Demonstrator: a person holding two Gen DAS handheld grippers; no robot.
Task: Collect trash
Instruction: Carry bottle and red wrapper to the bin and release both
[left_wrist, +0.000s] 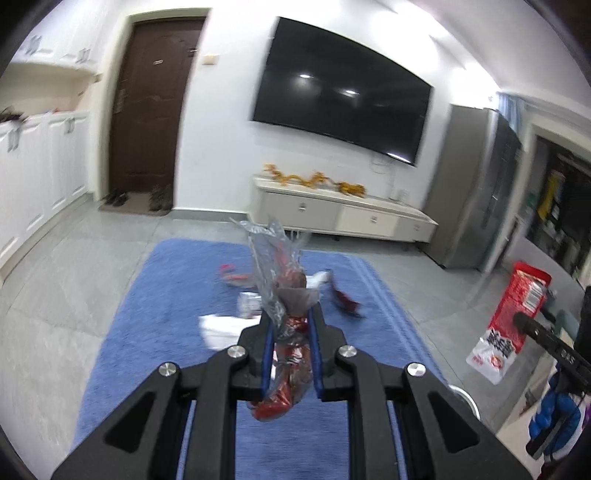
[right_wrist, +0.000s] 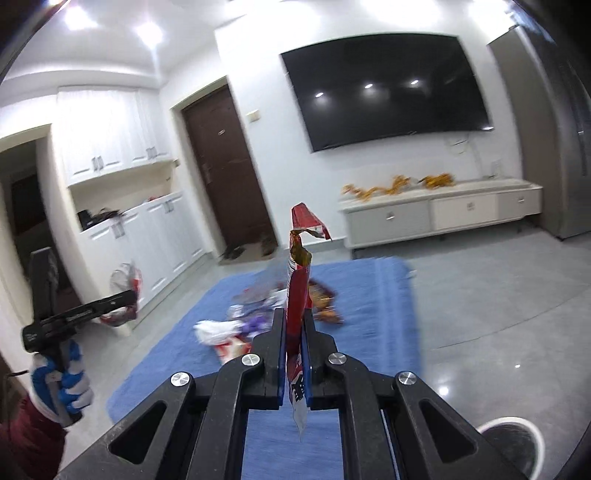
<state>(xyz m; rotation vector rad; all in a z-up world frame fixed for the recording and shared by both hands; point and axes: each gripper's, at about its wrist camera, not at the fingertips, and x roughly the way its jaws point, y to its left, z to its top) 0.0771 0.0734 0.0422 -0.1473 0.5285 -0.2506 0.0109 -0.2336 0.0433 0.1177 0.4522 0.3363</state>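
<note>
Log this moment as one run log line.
left gripper: shut on crumpled wrapper | right gripper: shut on red packet | rug: litter remains

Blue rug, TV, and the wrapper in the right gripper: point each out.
blue rug (left_wrist: 177, 295): left wrist view, bare pile on its left half.
TV (right_wrist: 384, 88): right wrist view, middle of the dark screen.
red wrapper (right_wrist: 297, 291): right wrist view, flat red body above the jaws.

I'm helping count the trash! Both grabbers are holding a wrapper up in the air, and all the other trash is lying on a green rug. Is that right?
Almost. Both the left gripper and the right gripper do hold a wrapper up, but the rug under the leftover trash is blue, not green. Both wrist views show it.
</note>
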